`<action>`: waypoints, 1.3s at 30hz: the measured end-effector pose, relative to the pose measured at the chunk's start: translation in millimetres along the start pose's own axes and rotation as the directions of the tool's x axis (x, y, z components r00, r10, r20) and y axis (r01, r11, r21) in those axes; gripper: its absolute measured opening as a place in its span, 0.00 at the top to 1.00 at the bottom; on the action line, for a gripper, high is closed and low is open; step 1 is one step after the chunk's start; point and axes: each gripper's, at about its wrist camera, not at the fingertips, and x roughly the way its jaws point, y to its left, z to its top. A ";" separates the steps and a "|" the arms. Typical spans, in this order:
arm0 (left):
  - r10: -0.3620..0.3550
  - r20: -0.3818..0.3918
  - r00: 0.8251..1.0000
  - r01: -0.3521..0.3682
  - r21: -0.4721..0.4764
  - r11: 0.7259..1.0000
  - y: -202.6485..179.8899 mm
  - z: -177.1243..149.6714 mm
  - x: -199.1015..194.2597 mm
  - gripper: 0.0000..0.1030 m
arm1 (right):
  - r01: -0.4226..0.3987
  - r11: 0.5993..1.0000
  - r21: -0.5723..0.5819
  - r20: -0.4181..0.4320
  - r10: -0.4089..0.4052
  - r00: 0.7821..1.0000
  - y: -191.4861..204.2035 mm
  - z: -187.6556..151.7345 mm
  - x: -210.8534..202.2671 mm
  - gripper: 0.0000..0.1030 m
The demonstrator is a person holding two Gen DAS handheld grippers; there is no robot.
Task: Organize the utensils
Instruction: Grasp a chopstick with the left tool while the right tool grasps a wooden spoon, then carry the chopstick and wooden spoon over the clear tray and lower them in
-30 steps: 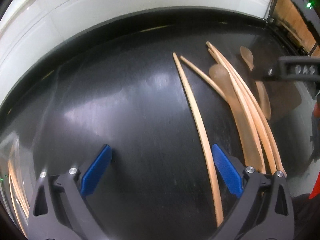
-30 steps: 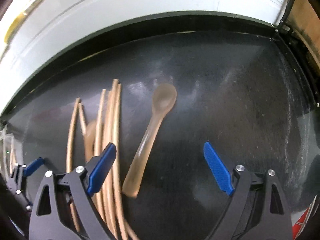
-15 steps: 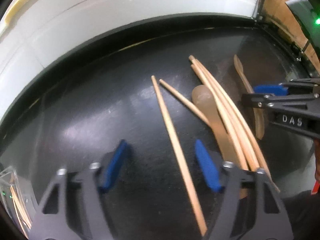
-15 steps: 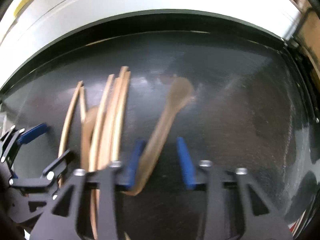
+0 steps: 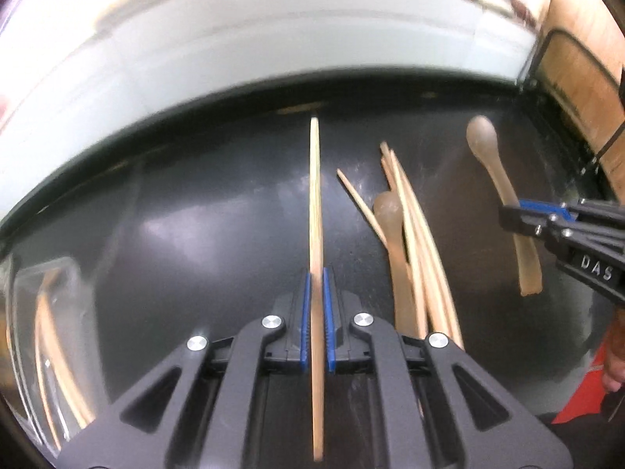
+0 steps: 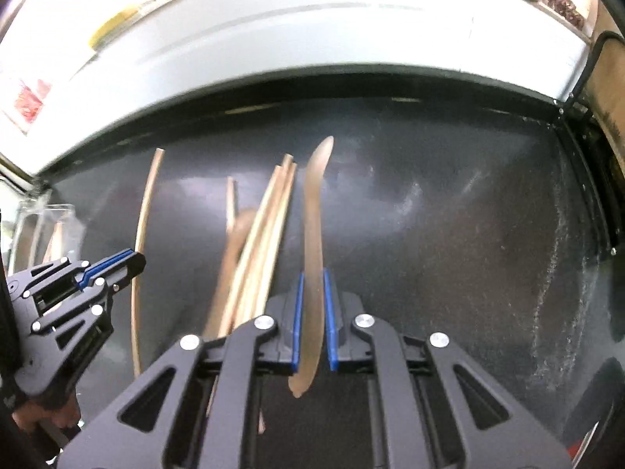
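My left gripper (image 5: pixel 317 285) is shut on a single wooden chopstick (image 5: pixel 315 195) that points straight ahead over the black table. My right gripper (image 6: pixel 312 285) is shut on the handle of a translucent brown spoon (image 6: pixel 314 203), held edge-on. The spoon (image 5: pixel 496 168) and the right gripper (image 5: pixel 547 222) also show at the right of the left wrist view. A pile of several chopsticks (image 5: pixel 418 234) and a second brown spoon (image 5: pixel 390 219) lies on the table between the grippers. The pile (image 6: pixel 265 226) shows left of the held spoon in the right wrist view.
A clear container (image 5: pixel 47 332) holding wooden utensils stands at the left edge of the black table (image 5: pixel 195 215). A white wall (image 5: pixel 234 51) runs along the back. A wooden panel with a black frame (image 5: pixel 578 78) stands at the right.
Both grippers have closed: the left on the single chopstick, the right on the spoon handle. Both utensils now point forward in the jaws, lifted off the table.
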 end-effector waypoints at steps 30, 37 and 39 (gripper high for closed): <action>0.190 -0.008 0.982 -0.177 -0.409 0.895 213.7 -112.8 -179.6 0.94 | -0.464 0.834 -0.298 -0.111 0.452 0.885 276.3 -22.7 -106.1 0.90; 0.176 -0.056 0.983 -0.183 -0.430 0.884 270.2 -127.6 -162.7 0.94 | -0.467 0.840 -0.275 -0.189 0.429 0.883 327.8 -20.3 -62.9 0.90; 0.165 -0.067 0.984 -0.178 -0.433 0.884 278.0 -129.0 -153.3 0.94 | -0.453 0.849 -0.272 -0.209 0.408 0.889 334.3 -21.3 -49.8 0.90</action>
